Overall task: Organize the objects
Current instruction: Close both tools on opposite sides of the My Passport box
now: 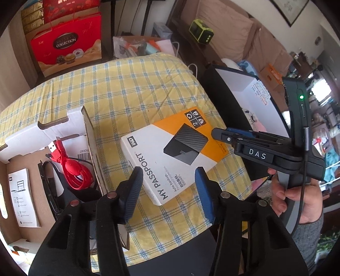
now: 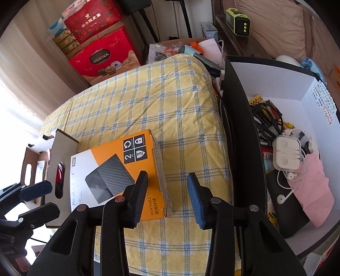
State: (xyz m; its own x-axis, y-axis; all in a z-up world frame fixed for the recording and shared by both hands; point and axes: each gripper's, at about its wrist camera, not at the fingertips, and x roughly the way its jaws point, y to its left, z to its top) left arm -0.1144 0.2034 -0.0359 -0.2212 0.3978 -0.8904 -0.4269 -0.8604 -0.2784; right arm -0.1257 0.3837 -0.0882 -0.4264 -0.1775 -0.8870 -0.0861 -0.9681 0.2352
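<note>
Box (image 1: 170,152) reads "WD MY PASSPORT"; left tongs (image 1: 167,186) and right tongs (image 2: 167,197) part-open, empty.

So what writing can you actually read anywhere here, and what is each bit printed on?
"WD", "MY PASSPORT", "Auto backup": hard drive box.
"2 TB", "3", "PORTABLE STO…" cut off by a finger: same box, right wrist view.
"DAS": right gripper.
"COLLECTION": red gift box.
Too small or blurred: leaflet, barcode label, notes inside the white box, Chinese print on the top red box.
</note>
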